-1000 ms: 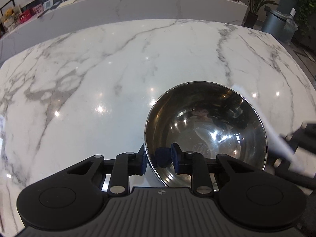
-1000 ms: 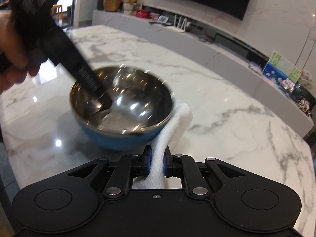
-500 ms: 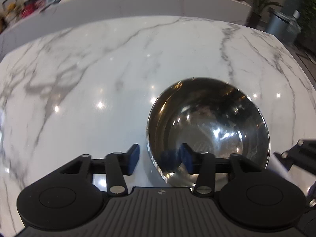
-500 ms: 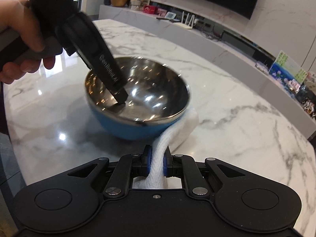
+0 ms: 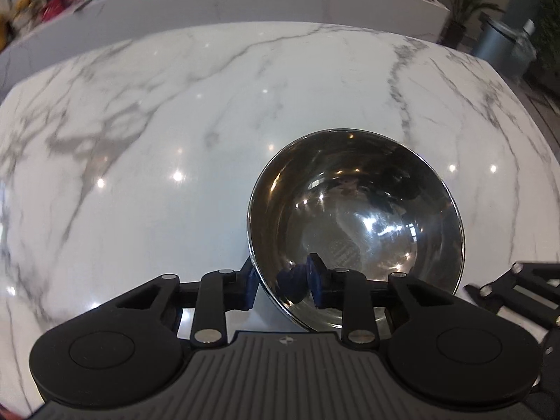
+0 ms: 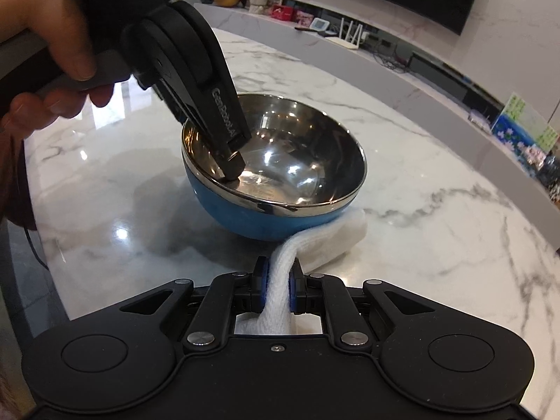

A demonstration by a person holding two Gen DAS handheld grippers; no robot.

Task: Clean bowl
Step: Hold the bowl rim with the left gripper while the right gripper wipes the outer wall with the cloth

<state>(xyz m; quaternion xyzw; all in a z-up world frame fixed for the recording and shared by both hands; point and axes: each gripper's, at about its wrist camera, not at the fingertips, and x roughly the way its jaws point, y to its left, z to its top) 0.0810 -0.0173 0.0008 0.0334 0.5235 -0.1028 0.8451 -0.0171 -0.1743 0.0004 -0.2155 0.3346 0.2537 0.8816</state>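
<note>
Bowl (image 6: 280,175): steel inside, blue outside, standing on the marble desk (image 5: 175,122), tipped slightly toward the right-wrist view.

Left hand-held gripper (image 5: 280,285): straddles the near rim, one finger outside the wall, one inside. Fingers stand somewhat apart; cannot tell whether the pads (image 5: 316,280) actually press the rim. Judged purpose: to steady the bowl against sliding on the polished desk during wiping.

Right hand-held gripper (image 6: 276,288): clamped on a white cloth (image 6: 315,245). Cloth trails forward onto the desk, its far end touching the bowl's outer lower wall, just beside the base. Right hand-held gripper sits near the bowl, below rim level. Interior shows bright reflections; no residue discernible.
</note>
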